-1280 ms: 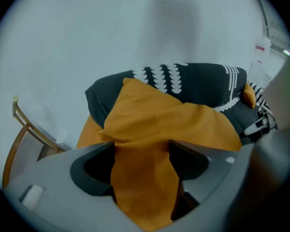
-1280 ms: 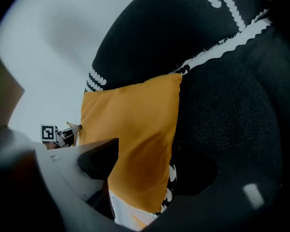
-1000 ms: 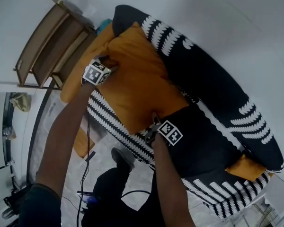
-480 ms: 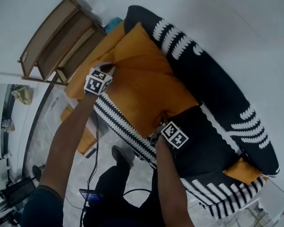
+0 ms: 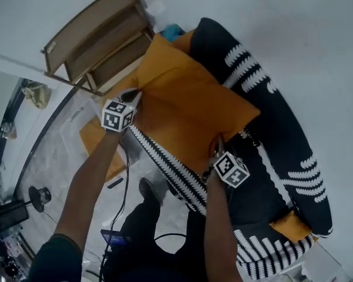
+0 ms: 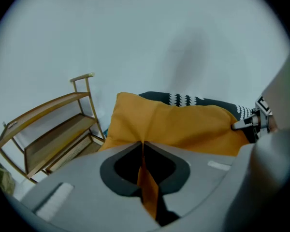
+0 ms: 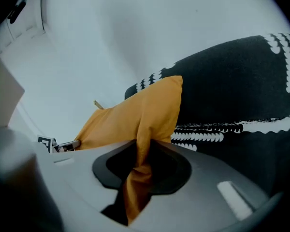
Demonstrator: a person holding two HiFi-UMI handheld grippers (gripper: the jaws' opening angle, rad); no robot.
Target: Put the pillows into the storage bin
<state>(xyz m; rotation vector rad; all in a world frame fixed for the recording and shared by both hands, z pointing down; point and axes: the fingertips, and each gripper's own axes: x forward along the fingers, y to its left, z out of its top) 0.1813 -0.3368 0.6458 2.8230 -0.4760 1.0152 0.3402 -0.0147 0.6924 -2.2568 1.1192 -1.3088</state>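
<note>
Orange cloth of the pillow (image 5: 188, 107) is pinched at two corners. The left gripper (image 6: 143, 149) is closed tight on a thin fold at one corner. The right gripper (image 7: 137, 153), whose jaws have just been closing, clamps a thicker bunch at the other. The pillow stretches between them over the black-and-white sofa (image 5: 282, 140), near a wooden shelf (image 5: 97, 37).

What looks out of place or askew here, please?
Nothing damaged or spilled. The large orange pillow is askew, held slanted over the sofa, corners pinched by the left gripper and the right gripper, whose fingers have just been closing.
</note>
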